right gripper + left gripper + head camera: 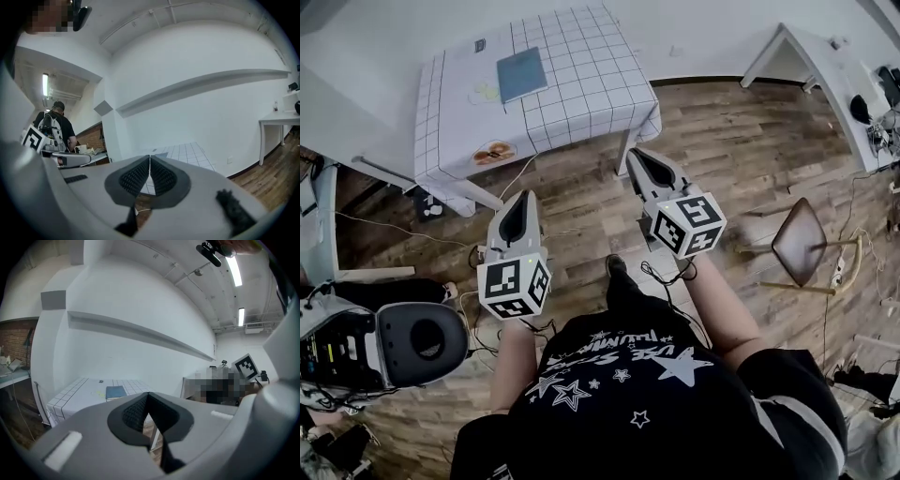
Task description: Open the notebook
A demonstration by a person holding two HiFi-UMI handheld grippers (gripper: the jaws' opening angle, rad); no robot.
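Observation:
A closed blue notebook [521, 74] lies flat on a table with a white grid-patterned cloth [581, 66], far ahead in the head view. The left gripper view also shows the notebook [115, 392] lying on the cloth [79, 392]. My left gripper [525, 199] is shut with nothing in it, held over the wooden floor short of the table's near edge. My right gripper [639, 156] is shut and empty too, its tip close to the table's near right corner. In each gripper view the black pads meet with nothing between them.
An orange-brown print [494, 151] and a yellowish one [485, 92] mark the cloth near the notebook. A brown stool [802, 242] stands right, a white desk [825, 66] far right. A grey machine [412, 342] and cables lie on the floor at left.

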